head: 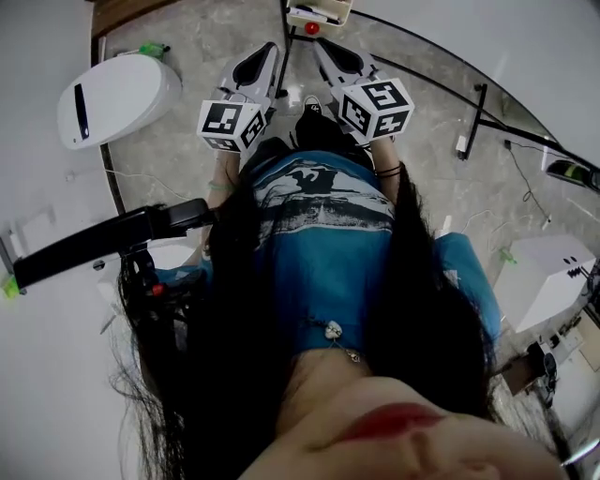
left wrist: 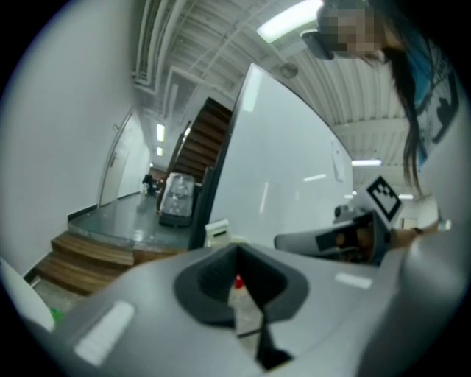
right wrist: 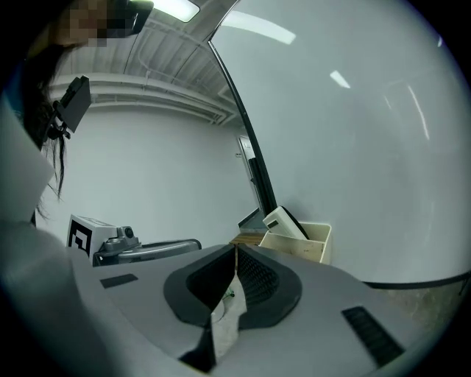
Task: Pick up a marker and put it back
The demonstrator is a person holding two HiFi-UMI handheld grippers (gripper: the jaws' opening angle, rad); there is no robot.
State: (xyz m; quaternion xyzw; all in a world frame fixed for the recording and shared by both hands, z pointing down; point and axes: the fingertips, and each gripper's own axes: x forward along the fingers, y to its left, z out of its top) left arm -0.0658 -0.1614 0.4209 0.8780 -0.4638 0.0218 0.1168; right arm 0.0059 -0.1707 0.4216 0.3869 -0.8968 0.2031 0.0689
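Nearest in the head view hang the person's long dark hair [head: 225, 337] and blue printed shirt [head: 323, 244]; just beyond them sit the two marker cubes, the left cube [head: 232, 124] and the right cube [head: 377, 108], side by side and a little apart; past the cubes the left gripper [head: 273, 47] and the right gripper [head: 320, 47] reach forward, their tips converging above the grey stone floor [head: 187, 141]. The left gripper's [left wrist: 237, 250] own view shows its jaws pressed together at the tips with nothing clamped between them; only a sliver of floor and a small red thing [left wrist: 238, 281] show through the slit below the contact. The right gripper [right wrist: 235, 250] is the same in its own view: jaws closed tip to tip and empty. Each gripper also shows low in the other's view, level with it and near. Just beyond the tips in the head view lies that small red thing [head: 311, 28], right under a cream tray [head: 323, 11] – possibly the marker's cap, but too small to tell. The tray [right wrist: 324, 237] hangs at the foot of a large whiteboard [right wrist: 353, 147] and holds a white eraser [right wrist: 285, 222] leaning in it – no other content can be made out. Farther off, in the left gripper view, wooden steps [left wrist: 81, 254] rise toward a corridor.
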